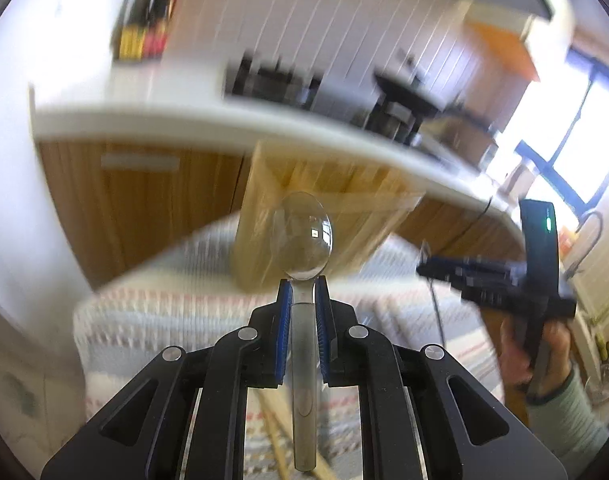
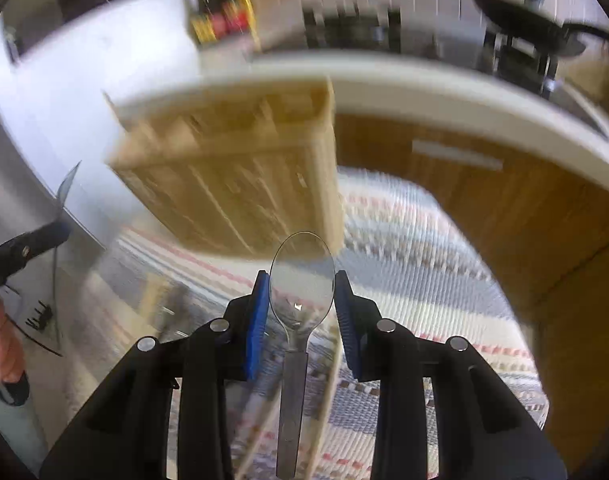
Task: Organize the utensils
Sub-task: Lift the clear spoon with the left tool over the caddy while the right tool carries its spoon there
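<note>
My left gripper is shut on the neck of a clear plastic spoon, bowl pointing forward, handle running back between the fingers. My right gripper is shut on the bowl of a second clear plastic spoon, its grey handle pointing back toward the camera. A bamboo utensil organizer with long compartments lies on a striped woven mat ahead of both grippers; it also shows in the left wrist view. Both views are motion-blurred. The right gripper appears in the left wrist view.
A white counter edge with wooden cabinet fronts runs behind the mat. A stove with a black pan and dark appliances sit on the counter. A window is at the right.
</note>
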The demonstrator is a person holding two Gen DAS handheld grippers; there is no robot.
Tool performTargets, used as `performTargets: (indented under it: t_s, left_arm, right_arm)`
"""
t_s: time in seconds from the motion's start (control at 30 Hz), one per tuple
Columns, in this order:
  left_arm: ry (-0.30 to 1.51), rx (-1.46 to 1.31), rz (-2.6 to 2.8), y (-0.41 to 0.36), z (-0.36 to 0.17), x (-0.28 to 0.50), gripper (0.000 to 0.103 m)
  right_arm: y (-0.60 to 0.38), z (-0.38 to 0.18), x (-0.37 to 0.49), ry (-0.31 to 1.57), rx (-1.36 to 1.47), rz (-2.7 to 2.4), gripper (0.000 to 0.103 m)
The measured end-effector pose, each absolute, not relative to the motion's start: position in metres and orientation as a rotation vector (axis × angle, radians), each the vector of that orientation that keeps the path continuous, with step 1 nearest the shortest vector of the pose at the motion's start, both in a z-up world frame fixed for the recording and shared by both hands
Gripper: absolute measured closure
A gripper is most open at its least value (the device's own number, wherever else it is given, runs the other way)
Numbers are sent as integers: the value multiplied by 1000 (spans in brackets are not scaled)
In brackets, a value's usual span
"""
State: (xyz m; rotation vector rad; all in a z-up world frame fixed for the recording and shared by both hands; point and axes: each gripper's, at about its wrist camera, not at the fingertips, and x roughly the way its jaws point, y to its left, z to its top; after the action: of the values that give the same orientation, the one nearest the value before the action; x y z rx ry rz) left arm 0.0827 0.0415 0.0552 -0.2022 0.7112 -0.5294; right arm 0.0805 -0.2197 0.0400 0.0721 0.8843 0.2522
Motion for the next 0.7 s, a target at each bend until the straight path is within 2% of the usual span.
performTargets:
  t_s: [0.17, 0.37, 0.5, 0.7]
  left_arm:
    - [520, -261, -545, 36, 104, 90, 93]
    - [340, -302, -480, 16, 117, 128, 93]
    - [261, -310, -435, 8, 114, 153, 93]
    - [167, -262, -356, -2, 103, 164, 93]
  right_arm:
    - [-231, 110, 66, 657, 154, 281, 73]
    - [-229, 172, 78, 366, 198, 227, 73]
    - [-228, 187, 103, 252, 178, 120, 73]
    - [-214, 169, 143, 214, 126, 8, 73]
